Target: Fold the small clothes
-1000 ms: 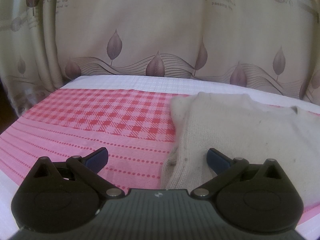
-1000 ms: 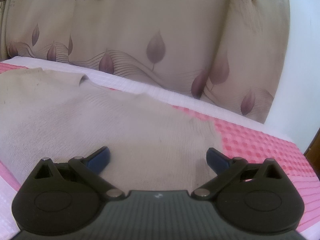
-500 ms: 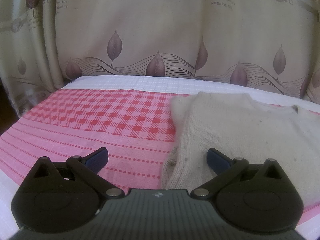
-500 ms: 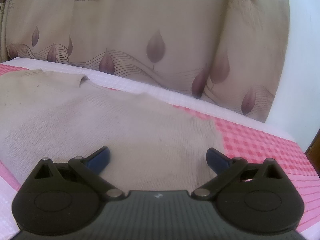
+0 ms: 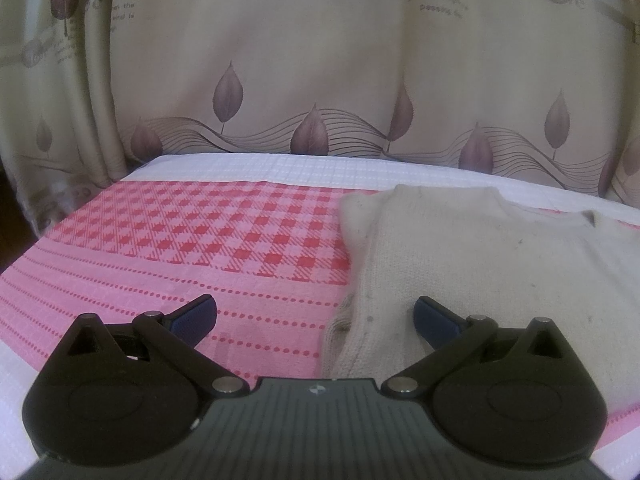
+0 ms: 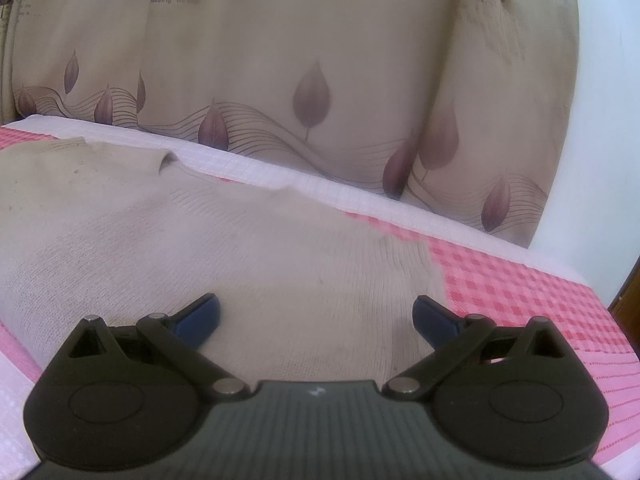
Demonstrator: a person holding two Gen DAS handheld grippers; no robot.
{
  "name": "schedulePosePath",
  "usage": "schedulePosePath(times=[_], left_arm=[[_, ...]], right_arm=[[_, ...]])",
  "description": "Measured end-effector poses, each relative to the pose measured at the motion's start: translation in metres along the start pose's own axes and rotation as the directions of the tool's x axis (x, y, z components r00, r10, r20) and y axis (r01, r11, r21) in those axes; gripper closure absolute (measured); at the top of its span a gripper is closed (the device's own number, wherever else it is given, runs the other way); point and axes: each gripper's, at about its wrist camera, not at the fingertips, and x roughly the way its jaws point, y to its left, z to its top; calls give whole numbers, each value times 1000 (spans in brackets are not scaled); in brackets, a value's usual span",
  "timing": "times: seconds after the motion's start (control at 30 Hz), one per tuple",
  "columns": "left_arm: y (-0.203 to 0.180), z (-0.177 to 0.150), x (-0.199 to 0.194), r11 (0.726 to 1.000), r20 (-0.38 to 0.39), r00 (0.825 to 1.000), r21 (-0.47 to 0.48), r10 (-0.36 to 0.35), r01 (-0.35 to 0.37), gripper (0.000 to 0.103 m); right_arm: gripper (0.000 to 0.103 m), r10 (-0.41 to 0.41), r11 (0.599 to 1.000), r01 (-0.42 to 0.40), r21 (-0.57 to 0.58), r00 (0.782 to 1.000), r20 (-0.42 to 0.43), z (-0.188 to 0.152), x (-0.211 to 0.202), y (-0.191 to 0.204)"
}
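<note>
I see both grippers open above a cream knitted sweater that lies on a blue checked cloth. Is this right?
Not quite: the cloth is pink and red checked, not blue, as the left wrist view shows. The rest holds: the left gripper and right gripper are open above the cream knitted sweater.

Matt knitted sweater (image 5: 500, 264) on woven checked cloth (image 5: 208, 240).

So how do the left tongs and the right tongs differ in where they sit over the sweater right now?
The left tongs straddle the cream sweater's left edge: one pad over the pink cloth, the other over knit. The right tongs sit almost wholly over the sweater, its right edge just beyond the right pad. The left view shows a folded sleeve edge; the right shows flat knit. Both are open and holding nothing.
</note>
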Motion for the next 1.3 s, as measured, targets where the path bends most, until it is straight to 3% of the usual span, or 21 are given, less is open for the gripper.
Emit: schedulePosePath(times=[0.2, 0.3, 0.47, 0.57, 0.73, 0.87, 0.9, 0.97, 1.0, 1.03, 1.2, 1.3], left_arm=[[1, 2, 1, 1000, -17, 999, 0, -29, 29, 0], [14, 5, 5, 987, -40, 987, -42, -158, 156, 0], [38, 23, 29, 926, -97, 923, -109, -372, 361, 0], [51, 35, 53, 869, -133, 863, -168, -487, 465, 8], [42, 51, 80, 820, -188, 798, -144, -572, 554, 11], [33, 60, 98, 791, -201, 765, -155, -612, 592, 15], [29, 62, 101, 795, -203, 769, -146, -606, 588, 30], [23, 63, 102, 825, -207, 799, -108, -564, 555, 61], [23, 63, 103, 821, -199, 796, -129, -571, 556, 68], [24, 63, 103, 818, -193, 795, -150, -575, 555, 71], [11, 69, 84, 860, -168, 845, -144, -508, 489, 79], [0, 83, 66, 876, -153, 863, -129, -481, 465, 80]], right_arm=[[0, 1, 1000, -1, 4, 1000, 1, 1, -1, 0], [0, 1, 1000, -1, 4, 1000, 2, 0, -1, 0], [0, 6, 1000, -6, 8, 1000, 5, 0, -1, -1], [0, 6, 1000, -6, 4, 1000, 11, 0, -2, -1], [0, 8, 1000, -8, 2, 1000, 17, 0, -3, 0], [0, 10, 1000, -10, -5, 1000, 23, 0, -4, 2], [0, 11, 1000, -11, -6, 1000, 25, 0, -4, 2], [0, 14, 1000, -14, -5, 1000, 28, 0, -4, 2], [0, 16, 1000, -16, -6, 999, 30, 0, -5, 2], [0, 18, 1000, -17, -6, 999, 32, 0, -5, 2], [0, 30, 1000, -30, 2, 998, 49, -1, -8, 1], [0, 43, 998, -49, 32, 985, 166, -5, -27, -5]])
